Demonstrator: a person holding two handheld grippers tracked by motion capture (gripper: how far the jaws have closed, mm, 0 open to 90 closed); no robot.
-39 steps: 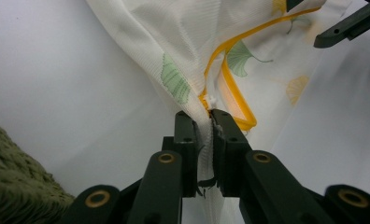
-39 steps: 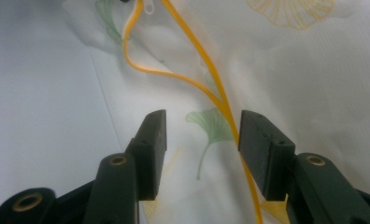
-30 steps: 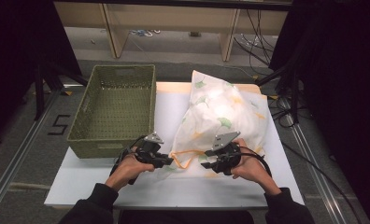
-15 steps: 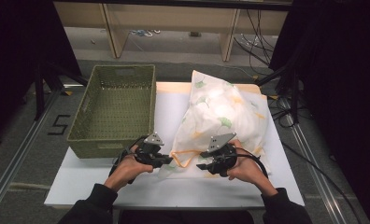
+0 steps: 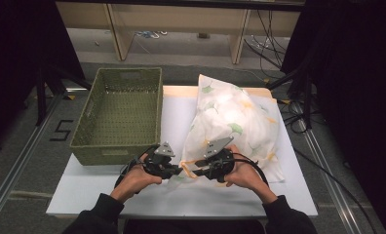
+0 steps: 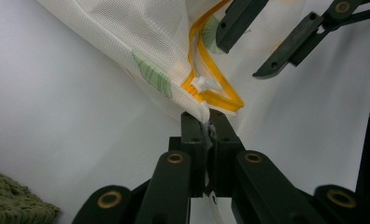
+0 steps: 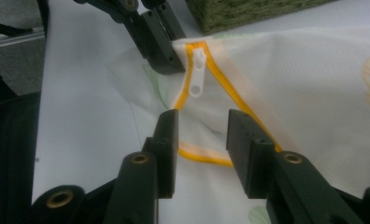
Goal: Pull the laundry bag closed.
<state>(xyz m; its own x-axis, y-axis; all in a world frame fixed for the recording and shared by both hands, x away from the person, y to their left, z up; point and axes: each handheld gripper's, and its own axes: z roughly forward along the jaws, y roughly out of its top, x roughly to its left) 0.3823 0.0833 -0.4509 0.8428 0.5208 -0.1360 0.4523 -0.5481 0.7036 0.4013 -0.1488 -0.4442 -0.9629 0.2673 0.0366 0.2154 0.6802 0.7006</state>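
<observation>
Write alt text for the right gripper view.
The right claw hovers, jaws apart and just closing, over the open yellow zipper of a white mesh laundry bag. Beyond it the left claw pinches the bag's corner beside the white zipper pull.

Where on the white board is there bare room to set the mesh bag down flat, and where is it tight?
Free: the front strip of the white board below both hands, and its left front corner below the green basket. A narrow bare lane runs between basket and mesh bag. Crowded: the middle front, where the left gripper and right gripper meet at the bag's zipper corner.
</observation>
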